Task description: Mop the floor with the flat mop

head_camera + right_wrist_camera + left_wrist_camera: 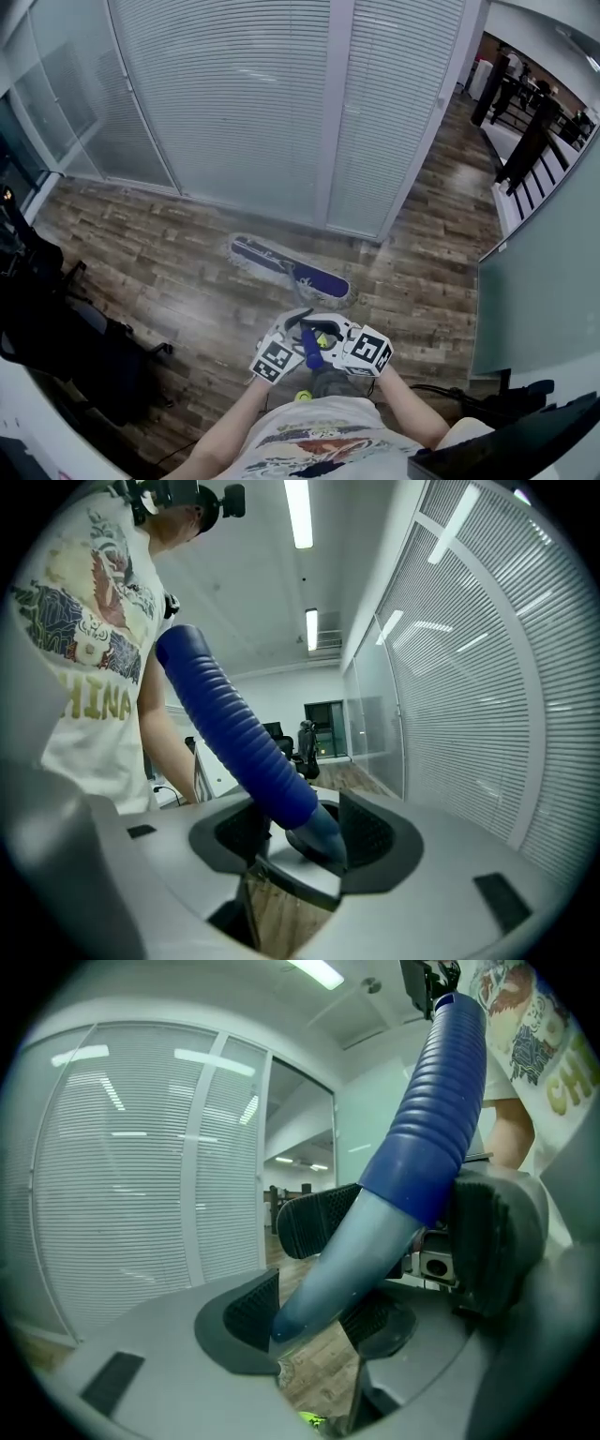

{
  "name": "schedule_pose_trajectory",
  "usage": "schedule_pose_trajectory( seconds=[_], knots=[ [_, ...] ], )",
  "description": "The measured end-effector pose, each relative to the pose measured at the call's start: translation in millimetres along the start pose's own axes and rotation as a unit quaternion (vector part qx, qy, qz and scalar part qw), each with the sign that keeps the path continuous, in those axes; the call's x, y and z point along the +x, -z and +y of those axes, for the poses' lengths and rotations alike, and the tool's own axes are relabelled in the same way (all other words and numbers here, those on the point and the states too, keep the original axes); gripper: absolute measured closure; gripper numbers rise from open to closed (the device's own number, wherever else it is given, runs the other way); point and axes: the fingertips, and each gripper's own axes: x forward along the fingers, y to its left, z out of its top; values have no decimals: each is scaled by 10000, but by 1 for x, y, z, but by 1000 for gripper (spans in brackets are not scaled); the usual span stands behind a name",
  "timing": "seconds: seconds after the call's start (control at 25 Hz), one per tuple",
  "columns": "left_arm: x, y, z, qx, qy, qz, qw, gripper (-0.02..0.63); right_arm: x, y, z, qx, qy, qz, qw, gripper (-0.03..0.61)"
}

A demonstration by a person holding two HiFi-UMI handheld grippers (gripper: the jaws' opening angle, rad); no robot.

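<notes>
The flat mop's purple head (pixel 289 267) lies on the wooden floor in front of the blinds. Its handle rises toward me and ends in a blue ribbed grip (pixel 310 349). My left gripper (pixel 298 330) and right gripper (pixel 330 336) meet on that handle from either side at waist height. In the left gripper view the grey-blue pole (pixel 352 1255) runs between the jaws of the left gripper (pixel 314 1321), just below the ribbed grip (pixel 431 1110). In the right gripper view the right gripper (pixel 305 834) is shut on the lower end of the ribbed grip (pixel 234 733).
A glass wall with white blinds (pixel 281 103) stands just beyond the mop head. Black office chairs (pixel 56 328) crowd the left side. A frosted partition (pixel 544 272) and a dark desk edge (pixel 525 441) close off the right. A small green object (pixel 303 396) lies by my feet.
</notes>
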Motion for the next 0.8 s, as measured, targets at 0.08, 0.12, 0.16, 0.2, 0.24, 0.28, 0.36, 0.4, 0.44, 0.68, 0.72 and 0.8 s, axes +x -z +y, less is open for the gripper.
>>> schedule_pose_trajectory(
  seconds=[0.08,0.12,0.16,0.2,0.24,0.28,0.36,0.4,0.44,0.68,0.72,0.8],
  knots=[
    [-8,6,-12,4,-6,11,10000,453,-1,6,14,-18,24,7,10000,357],
    [-11,9,-16,8,6,24,10000,453,-1,9,19,-12,45,15,10000,357],
    [-12,11,-19,5,24,38,10000,451,-2,11,22,0,67,28,10000,357],
    [-14,12,-21,-3,41,48,10000,451,-2,12,25,11,81,40,10000,357],
    [-15,12,-22,-11,49,55,10000,451,-1,12,26,16,85,45,10000,357],
    [-17,12,-21,-14,46,59,10000,451,0,11,27,13,82,42,10000,357],
    [-20,10,-18,-19,31,58,10000,451,3,7,27,-5,67,29,10000,357],
    [-21,9,-16,-25,23,49,10000,451,5,6,26,-19,57,27,10000,357],
    [-22,9,-13,-29,15,41,10000,451,7,5,25,-31,45,27,10000,357],
    [-19,10,-5,-32,-46,41,10000,453,11,4,18,-71,-44,21,10000,357],
    [-18,8,-2,-24,-69,42,10000,453,12,2,15,-81,-69,10,9999,357],
    [-17,4,4,-5,-93,54,9999,453,13,-2,11,-83,-109,-8,9999,357]
  ],
)
